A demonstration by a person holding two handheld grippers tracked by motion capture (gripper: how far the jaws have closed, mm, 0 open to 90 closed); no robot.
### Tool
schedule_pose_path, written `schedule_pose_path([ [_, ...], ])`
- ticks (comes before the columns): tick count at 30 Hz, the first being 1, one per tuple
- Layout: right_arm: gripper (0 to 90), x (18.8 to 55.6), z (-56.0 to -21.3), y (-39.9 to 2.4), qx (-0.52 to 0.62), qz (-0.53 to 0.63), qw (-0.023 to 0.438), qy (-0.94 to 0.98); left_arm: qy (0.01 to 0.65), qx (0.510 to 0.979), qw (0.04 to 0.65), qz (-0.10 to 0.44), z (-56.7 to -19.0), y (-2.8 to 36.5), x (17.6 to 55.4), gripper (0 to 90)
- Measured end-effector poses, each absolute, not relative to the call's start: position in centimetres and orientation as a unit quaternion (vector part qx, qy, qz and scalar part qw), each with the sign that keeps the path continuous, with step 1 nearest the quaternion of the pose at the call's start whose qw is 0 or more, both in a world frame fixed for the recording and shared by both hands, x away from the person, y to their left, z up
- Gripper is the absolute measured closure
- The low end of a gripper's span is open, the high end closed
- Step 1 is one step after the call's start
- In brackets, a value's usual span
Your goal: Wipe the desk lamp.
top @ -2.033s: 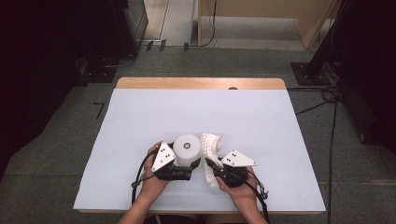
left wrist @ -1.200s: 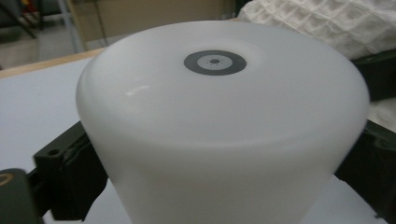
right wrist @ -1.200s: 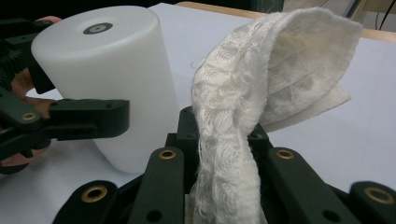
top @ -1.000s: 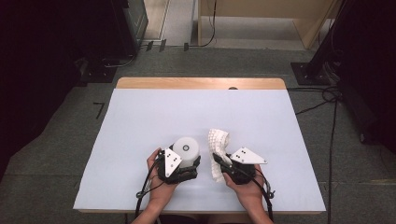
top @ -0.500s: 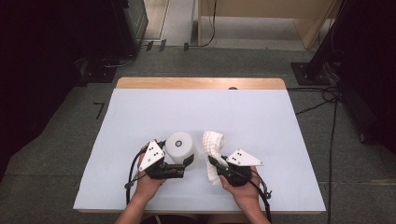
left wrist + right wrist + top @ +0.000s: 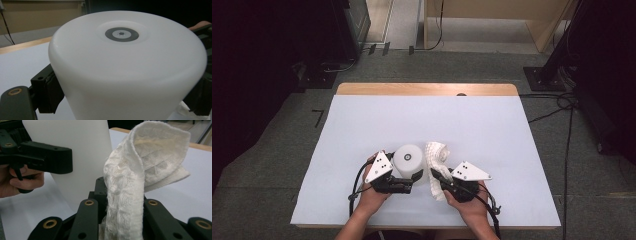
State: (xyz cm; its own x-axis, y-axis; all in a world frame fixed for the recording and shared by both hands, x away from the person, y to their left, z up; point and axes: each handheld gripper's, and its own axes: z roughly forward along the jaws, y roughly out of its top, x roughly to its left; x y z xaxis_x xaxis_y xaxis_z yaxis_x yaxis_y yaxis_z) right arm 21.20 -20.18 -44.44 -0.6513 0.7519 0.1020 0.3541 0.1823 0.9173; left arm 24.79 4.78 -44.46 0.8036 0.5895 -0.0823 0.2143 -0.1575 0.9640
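Grippers and their loads, seen from the high view and from each gripper's own camera. Your left gripper (image 6: 408, 181) was clamped on the white cylinder (image 6: 408, 158), a smooth upright body with a dark ring mark at the centre of its top face. In the left gripper view the cylinder (image 6: 127, 67) sat squarely between the two black jaws, whose pads pressed against its left and right flanks. Your left hand (image 6: 373, 196) entered from the near edge of the table (image 6: 377, 120), which carried a pale sheet with a strip of wood showing along its far edge.

Your right gripper (image 6: 438, 178) had its jaws drawn nearly together on the white cloth (image 6: 437, 159), a folded, coarsely woven piece. In the right gripper view the cloth (image 6: 140, 177) rose out from between the jaws, stood up and curled over at the top into a loop. Your right hand (image 6: 468, 201) lay close to the near table edge.

The cylinder and the cloth were just beside each other, near the front middle of the table, the cloth on the cylinder's right. In the right gripper view the cylinder (image 6: 75, 157) appeared to the left of the cloth, with the left gripper (image 6: 40, 157) closed across it; whether cloth and cylinder touched could not be told.
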Motion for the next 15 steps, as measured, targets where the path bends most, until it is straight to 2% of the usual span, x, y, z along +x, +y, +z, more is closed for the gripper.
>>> schedule_pose_path([
  [6, 75.5, 21.4, -44.2, -20.9, 0.388, 0.519, 0.203, 0.734, 0.279, 0.744, 0.584, 0.166, -44.4, 5.2, 25.0, 8.8],
  [15, 75.6, 21.1, -44.3, -19.9, 0.37, 0.526, 0.191, 0.742, 0.272, 0.753, 0.578, 0.161, -44.6, 4.3, 24.7, 8.8],
])
